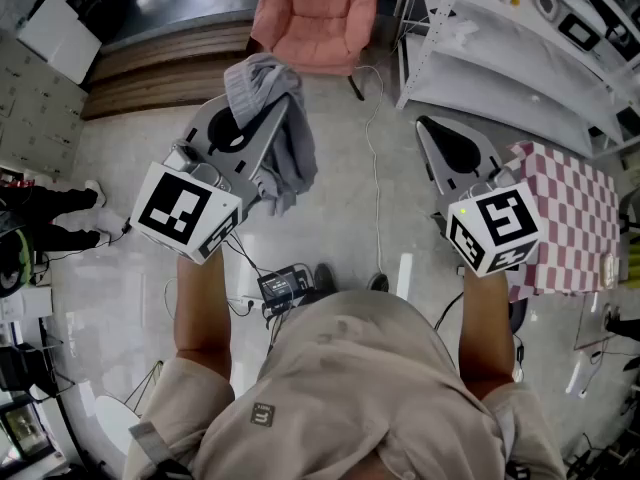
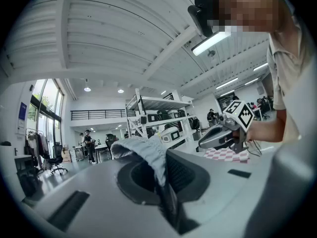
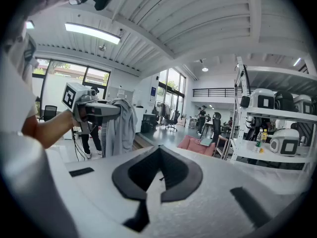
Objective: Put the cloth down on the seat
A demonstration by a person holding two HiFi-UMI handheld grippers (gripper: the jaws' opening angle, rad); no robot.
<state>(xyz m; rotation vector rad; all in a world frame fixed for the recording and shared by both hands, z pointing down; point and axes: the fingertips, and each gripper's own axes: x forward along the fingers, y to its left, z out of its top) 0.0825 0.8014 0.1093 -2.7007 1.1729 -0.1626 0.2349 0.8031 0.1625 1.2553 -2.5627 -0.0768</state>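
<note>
One grey cloth [image 1: 290,158] clamped in left hand-held gripper [image 1: 277,108], draping below

The cloth [image 1: 292,158] is plain grey and the seat [image 1: 315,13] salmon pink. The left gripper [image 1: 270,116] and the right gripper [image 1: 427,126] are pale grey with black linings inside the jaws, each bearing a white cube with black square markers. The surface [image 1: 575,218] wears pink-and-white checks above a pale grey floor [image 1: 340,238].
</note>
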